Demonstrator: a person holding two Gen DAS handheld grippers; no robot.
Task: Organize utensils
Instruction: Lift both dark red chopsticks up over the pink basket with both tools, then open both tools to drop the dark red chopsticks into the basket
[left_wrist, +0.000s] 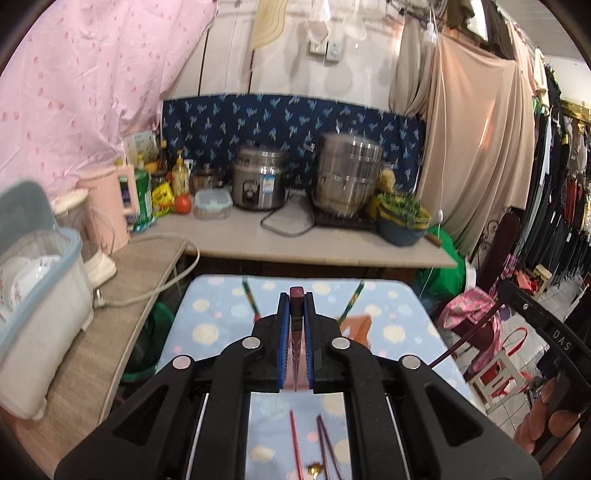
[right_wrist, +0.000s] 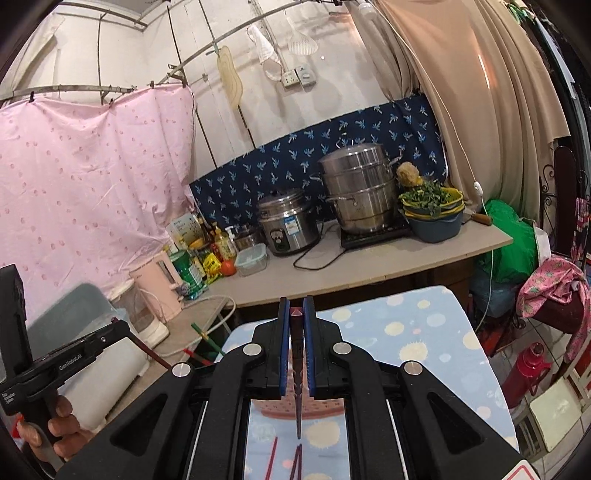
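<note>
My left gripper is shut on a dark red chopstick, held lengthwise between the blue pads above the blue dotted tablecloth. My right gripper is shut on another dark red chopstick, tip pointing down toward a pink basket on the table. More red chopsticks and a gold spoon tip lie on the cloth below the left gripper. Two green chopsticks stick up beyond the left gripper. Loose red chopsticks also lie under the right gripper.
A counter behind holds a rice cooker, a steel steamer pot, a bowl of greens, bottles and a pink kettle. A plastic dish box stands at left. Stools and clothes racks fill the right.
</note>
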